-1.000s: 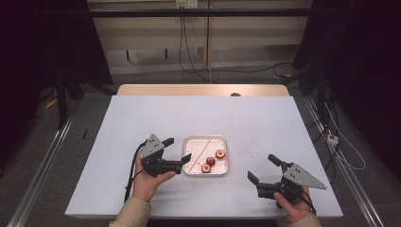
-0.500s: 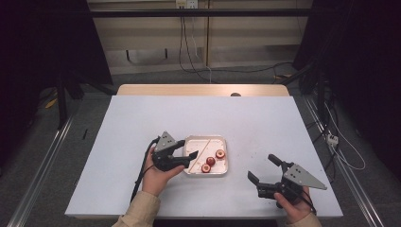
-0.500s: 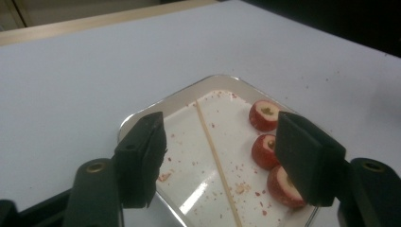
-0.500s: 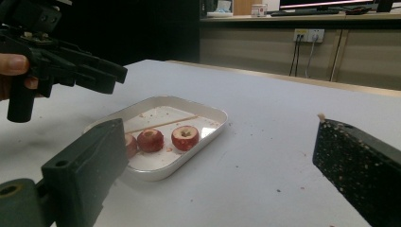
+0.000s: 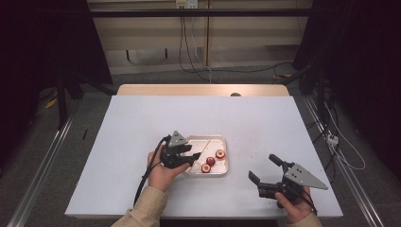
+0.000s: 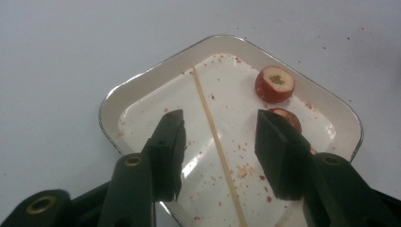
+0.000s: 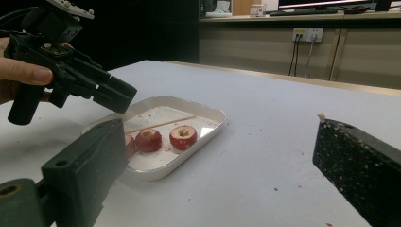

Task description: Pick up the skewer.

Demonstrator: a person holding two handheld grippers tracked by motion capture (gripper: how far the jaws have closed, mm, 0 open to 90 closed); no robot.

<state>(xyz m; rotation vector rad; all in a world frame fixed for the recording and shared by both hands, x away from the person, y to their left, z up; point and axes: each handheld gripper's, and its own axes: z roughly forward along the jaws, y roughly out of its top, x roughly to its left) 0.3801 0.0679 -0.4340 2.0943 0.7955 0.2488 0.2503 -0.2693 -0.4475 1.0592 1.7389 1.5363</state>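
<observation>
Two tools in play, and the left tool [image 5: 193,157] is the nearer one, hovering right over the white tray's [image 5: 223,171] left half. Between its jaws, untouched, lies the wooden skewer [image 6: 213,132], long axis running from about seven o'clock to one o'clock in the high view. Those jaws have just been closing, half spread now, pads clear of the stick on both sides. Left hand [image 5: 161,172] comes in low from seven o'clock, tool pitched down at the tray. Three cored red fruits [image 5: 220,153] sit at the skewer's four o'clock. Over at the bench's five o'clock corner, the right tool [image 5: 265,169] waits, spread wide and holding nothing.
</observation>
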